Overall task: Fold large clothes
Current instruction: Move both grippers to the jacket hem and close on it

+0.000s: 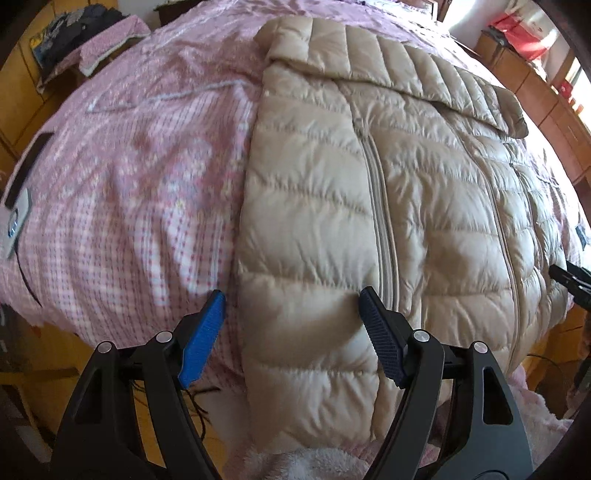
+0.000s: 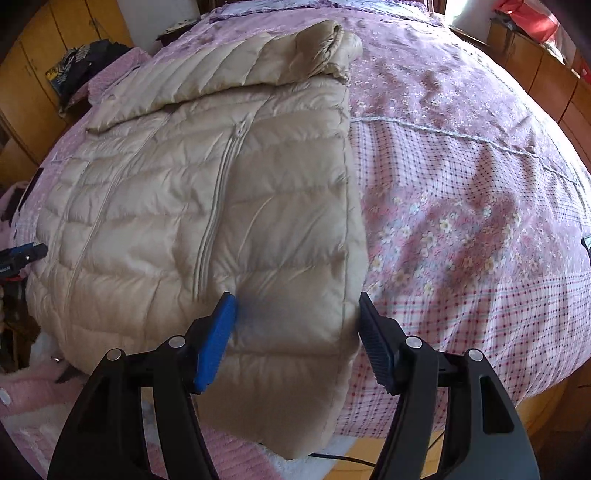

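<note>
The beige quilted down jacket is laid flat on the pink patterned bedspread. Its near hem is straddled by the spread left gripper and spread right gripper, both held low and level.

Pink floral bedspread, yellow wooden cabinets, sunlit window.

Bright daylight from upper right; glare there; fisheye-warped edges; slight blur.
</note>
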